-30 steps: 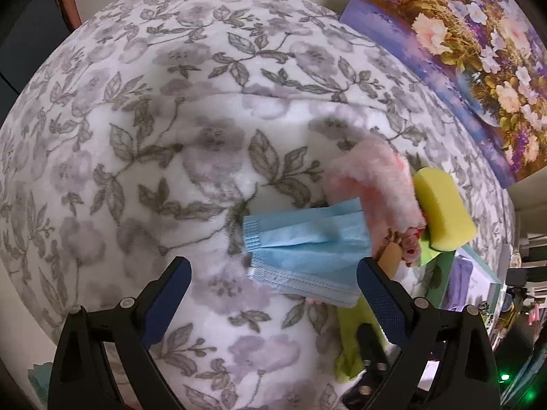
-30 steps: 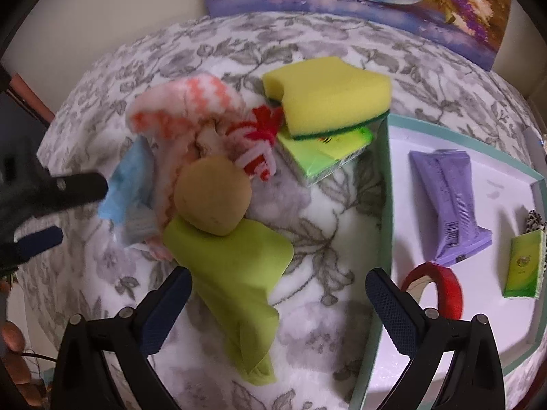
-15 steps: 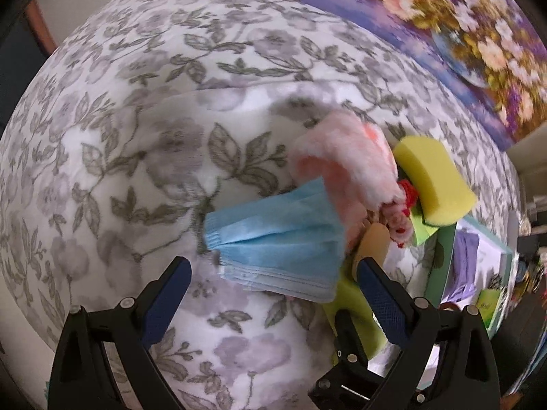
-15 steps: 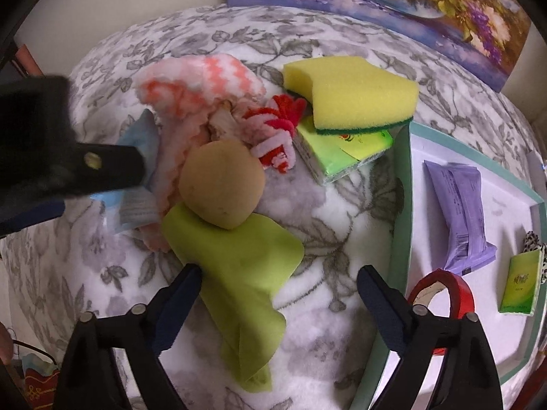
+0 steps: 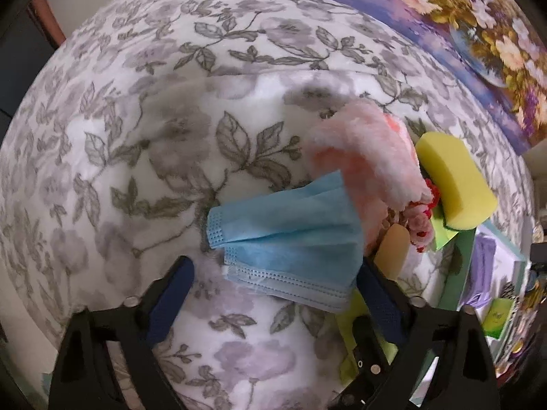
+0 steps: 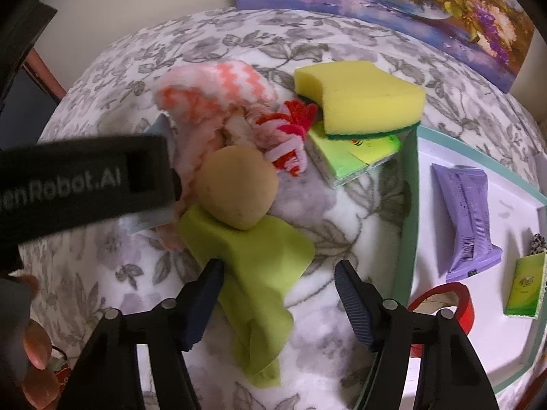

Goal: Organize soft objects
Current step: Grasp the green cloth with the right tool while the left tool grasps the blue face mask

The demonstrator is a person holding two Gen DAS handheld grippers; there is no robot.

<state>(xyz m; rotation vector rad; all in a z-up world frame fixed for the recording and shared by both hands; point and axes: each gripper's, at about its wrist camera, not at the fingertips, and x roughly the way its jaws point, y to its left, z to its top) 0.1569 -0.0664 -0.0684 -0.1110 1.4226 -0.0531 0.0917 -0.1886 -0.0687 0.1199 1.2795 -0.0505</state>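
The blue face mask (image 5: 287, 239) is lying flat on the floral fleece blanket (image 5: 171, 102), its far corner tucked under the fluffy pink-and-white sock (image 5: 369, 157). It is being straddled by the left gripper (image 5: 273, 294), whose jaws have just been closing in and are standing partly open, one pad on bare blanket off the mask's near left corner and the other at its right edge; nothing is being pinched yet. For a clean pick, the pleated near edge is best taken with the pads pressed down into the fleece, so that thin fabric and not blanket pile is being gathered, and the mask is best drawn out sideways from beneath the sock and not straight up.

The lime-green cloth (image 6: 253, 266) is being framed by the right gripper (image 6: 278, 273), whose jaws have likewise just been closing; they are standing open, the left pad touching or nearly touching the cloth's edge, the right pad over blanket. The tan round sponge (image 6: 236, 188) is resting on the cloth's far end, so a slow pull is probably called for, or it may be dragged along.

Beyond these, a yellow scouring sponge (image 6: 359, 95) is sitting on a green tissue packet (image 6: 355, 157), beside the teal-rimmed tray (image 6: 410, 212) holding a purple wipes packet (image 6: 465, 218).
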